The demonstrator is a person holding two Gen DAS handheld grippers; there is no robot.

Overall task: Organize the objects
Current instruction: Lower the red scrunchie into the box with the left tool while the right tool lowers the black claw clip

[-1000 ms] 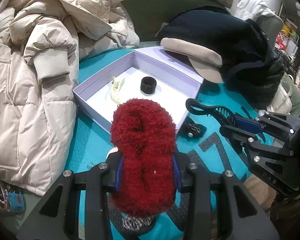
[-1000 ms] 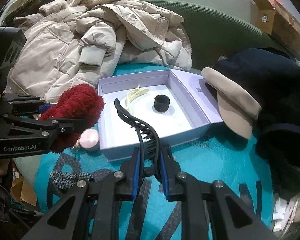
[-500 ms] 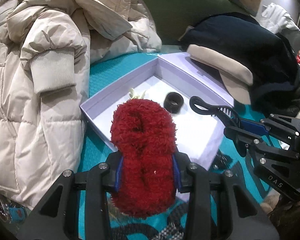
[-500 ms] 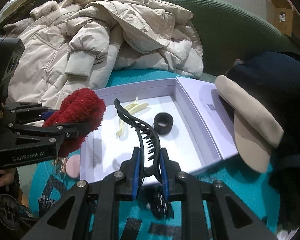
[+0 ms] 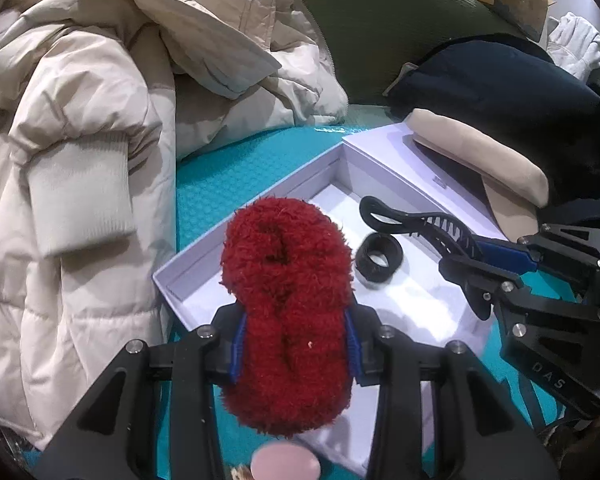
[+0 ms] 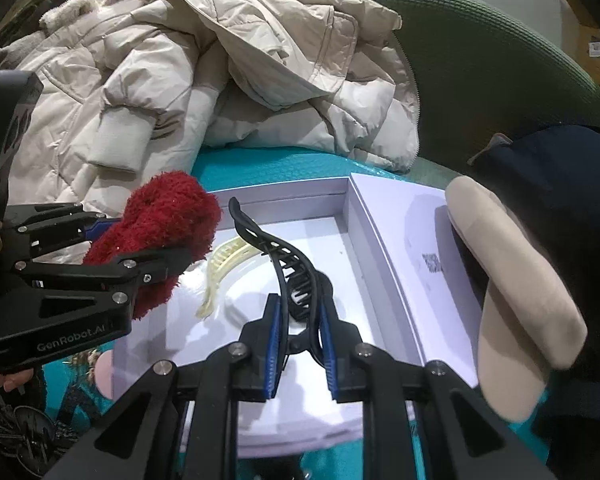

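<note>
My left gripper (image 5: 294, 354) is shut on a fluffy red scrunchie (image 5: 286, 300), held over the near left part of an open lilac box (image 5: 256, 196). My right gripper (image 6: 300, 344) is shut on a black hair claw clip (image 6: 284, 256), which it holds above the box's white floor (image 6: 332, 248). Inside the box lie a black hair band (image 5: 379, 257) and a cream hair clip (image 6: 224, 264). In the right wrist view the left gripper (image 6: 180, 256) with the scrunchie (image 6: 164, 232) hangs at the box's left side. The right gripper (image 5: 464, 258) and its clip (image 5: 412, 220) show at right in the left wrist view.
A beige puffer jacket (image 5: 72, 152) is heaped left of the box on a teal mat (image 5: 228, 168). Dark clothing (image 5: 500, 96) and a beige cap (image 5: 480, 160) lie on the box's lid at right. A pink round disc (image 5: 286, 462) sits by the box's near edge.
Both grippers have moved forward over the box with their loads. The box now fills more of each view, and the scrunchie hides the cream clip in the left wrist view.
</note>
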